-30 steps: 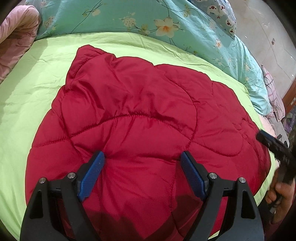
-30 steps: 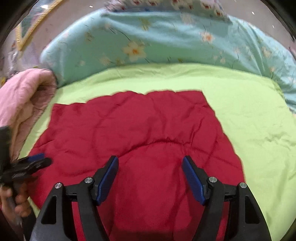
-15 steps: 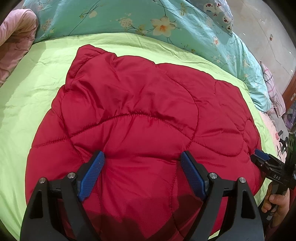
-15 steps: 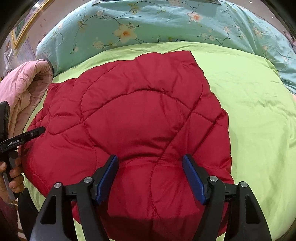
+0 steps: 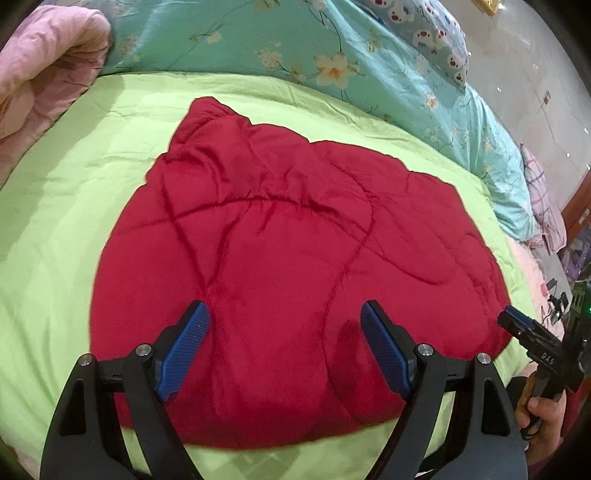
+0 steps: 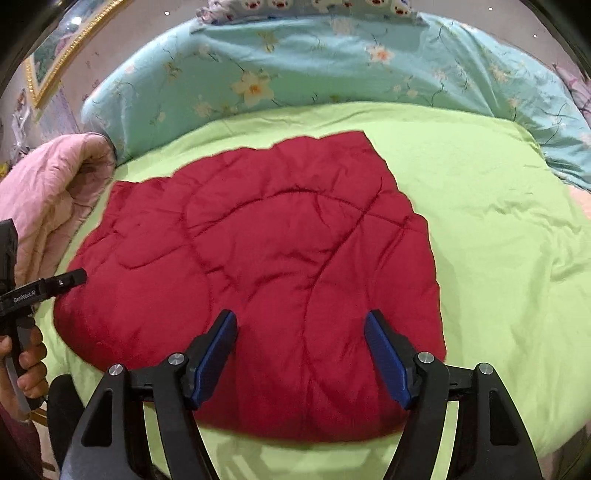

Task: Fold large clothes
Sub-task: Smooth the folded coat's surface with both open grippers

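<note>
A red quilted garment [image 5: 295, 266] lies folded into a rounded bundle on the lime-green bedspread [image 5: 55, 221]. My left gripper [image 5: 284, 314] hovers open above its near part, blue pads wide apart with nothing between them. In the right wrist view the same red garment [image 6: 266, 266] fills the middle, and my right gripper [image 6: 301, 321] is open over its near edge, holding nothing. The right gripper's tip [image 5: 517, 325] shows at the garment's right edge in the left wrist view. At the garment's left edge in the right wrist view is the left gripper's tip [image 6: 70, 277].
A teal floral quilt [image 5: 332, 55] is bunched along the far side of the bed. A pink blanket [image 5: 40, 62] is piled at the far left. A panda-print pillow [image 5: 424, 33] lies behind the quilt. The person's hands [image 6: 29, 365] hold the gripper handles by the bed's near edge.
Both grippers have pulled back from the garment, so its near edge and the green bedspread in front of it now show. Both stay open.
</note>
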`<state>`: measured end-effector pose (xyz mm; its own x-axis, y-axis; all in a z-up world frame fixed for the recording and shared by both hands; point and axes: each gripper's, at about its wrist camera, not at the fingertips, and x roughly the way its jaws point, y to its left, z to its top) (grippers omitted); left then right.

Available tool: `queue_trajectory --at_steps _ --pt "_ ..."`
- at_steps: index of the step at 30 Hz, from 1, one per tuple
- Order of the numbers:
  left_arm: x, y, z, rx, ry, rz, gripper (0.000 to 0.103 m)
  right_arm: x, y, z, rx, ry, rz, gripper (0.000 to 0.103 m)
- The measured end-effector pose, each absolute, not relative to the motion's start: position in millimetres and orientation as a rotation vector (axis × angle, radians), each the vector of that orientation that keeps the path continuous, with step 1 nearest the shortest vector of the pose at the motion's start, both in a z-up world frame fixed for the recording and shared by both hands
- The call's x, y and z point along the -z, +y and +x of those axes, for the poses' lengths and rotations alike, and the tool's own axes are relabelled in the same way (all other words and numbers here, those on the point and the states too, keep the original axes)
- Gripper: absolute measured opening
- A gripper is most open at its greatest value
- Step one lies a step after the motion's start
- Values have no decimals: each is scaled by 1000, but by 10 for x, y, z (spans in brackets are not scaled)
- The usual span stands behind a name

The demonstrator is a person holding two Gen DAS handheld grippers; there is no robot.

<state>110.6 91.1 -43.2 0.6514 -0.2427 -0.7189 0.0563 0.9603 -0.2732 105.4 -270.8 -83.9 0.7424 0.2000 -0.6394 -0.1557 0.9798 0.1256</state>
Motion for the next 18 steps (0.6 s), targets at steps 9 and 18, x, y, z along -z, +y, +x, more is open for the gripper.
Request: queue_trajectory --at_steps 9,18 --pt "397 785 752 192 851 -245 85 752 -2673 711 -232 662 72 73" --pt "296 734 492 146 842 -220 85 586 -2539 411 -280 632 46 74"
